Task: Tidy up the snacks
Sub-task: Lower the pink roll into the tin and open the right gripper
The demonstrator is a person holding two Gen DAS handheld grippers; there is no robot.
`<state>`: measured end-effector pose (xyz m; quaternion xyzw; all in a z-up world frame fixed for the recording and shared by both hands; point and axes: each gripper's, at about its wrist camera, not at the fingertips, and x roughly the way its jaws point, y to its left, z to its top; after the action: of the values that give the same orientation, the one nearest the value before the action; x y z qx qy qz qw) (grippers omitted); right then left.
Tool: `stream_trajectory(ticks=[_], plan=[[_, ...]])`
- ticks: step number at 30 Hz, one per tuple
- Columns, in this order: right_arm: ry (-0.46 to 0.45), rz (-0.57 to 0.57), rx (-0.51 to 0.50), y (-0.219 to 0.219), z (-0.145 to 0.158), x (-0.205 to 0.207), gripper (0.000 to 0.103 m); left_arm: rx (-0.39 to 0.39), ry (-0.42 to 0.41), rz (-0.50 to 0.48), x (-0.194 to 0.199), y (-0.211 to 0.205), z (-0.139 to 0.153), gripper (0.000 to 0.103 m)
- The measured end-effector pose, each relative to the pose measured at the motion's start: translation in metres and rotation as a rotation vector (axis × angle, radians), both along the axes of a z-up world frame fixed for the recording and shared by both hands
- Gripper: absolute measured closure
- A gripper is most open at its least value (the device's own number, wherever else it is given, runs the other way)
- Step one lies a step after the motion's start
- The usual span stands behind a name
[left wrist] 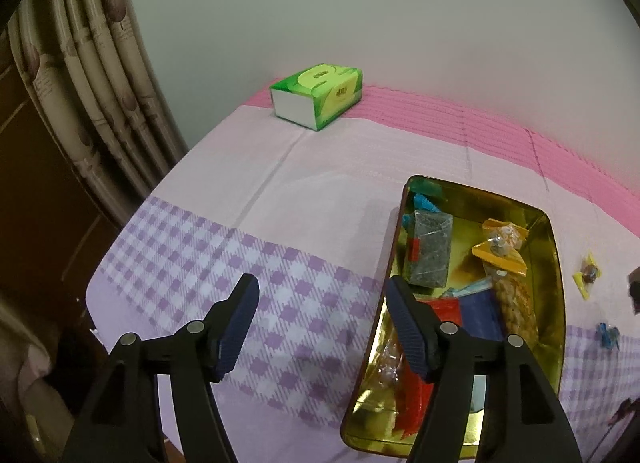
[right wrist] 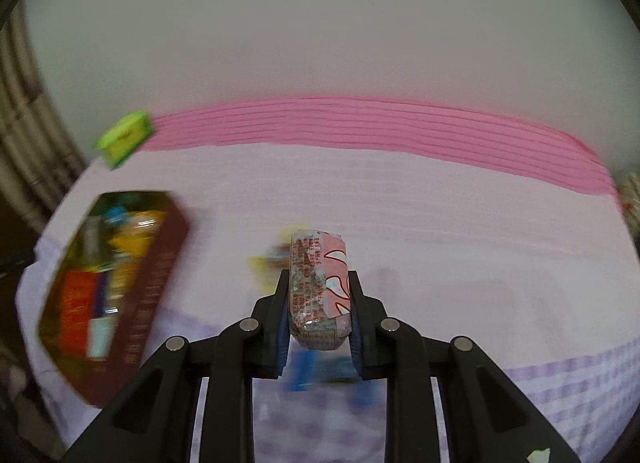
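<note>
The left gripper stands with its jaws apart and nothing between them, poised over the purple-checked cloth at the near left edge of the gold tin; its right finger overlaps the tin's rim in the left wrist view.

The tin rests on the cloth-covered surface and holds several wrapped snacks: a clear packet of dark contents, a yellow-topped bag, and red and blue packets.

Two small wrapped sweets, one yellow and one blue, lie on the cloth to the right of the tin.

A green tissue box sits at the far edge.

The right gripper is clamped on a pink-and-white wrapped snack, held clear above the cloth, right of the tin.
</note>
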<state>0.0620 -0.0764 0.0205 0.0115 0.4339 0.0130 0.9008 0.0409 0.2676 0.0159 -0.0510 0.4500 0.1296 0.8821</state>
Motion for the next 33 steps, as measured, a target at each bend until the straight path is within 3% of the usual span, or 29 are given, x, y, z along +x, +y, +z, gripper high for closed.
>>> stream_trajectory(ticks=[7,13,33], plan=[[0.025,0.189,0.039,0.083,-0.003,-0.002,0.081,-0.002,0.000,0.000,-0.008,0.002,0.000,0.036],[0.052,0.286,0.042,0.135,-0.012,-0.006,0.081,0.004,0.001,0.017,-0.016,0.007,-0.001,0.036],[0.149,0.339,0.011,0.175,-0.051,0.003,0.081,-0.013,0.016,0.077,-0.018,0.019,-0.007,0.036]])
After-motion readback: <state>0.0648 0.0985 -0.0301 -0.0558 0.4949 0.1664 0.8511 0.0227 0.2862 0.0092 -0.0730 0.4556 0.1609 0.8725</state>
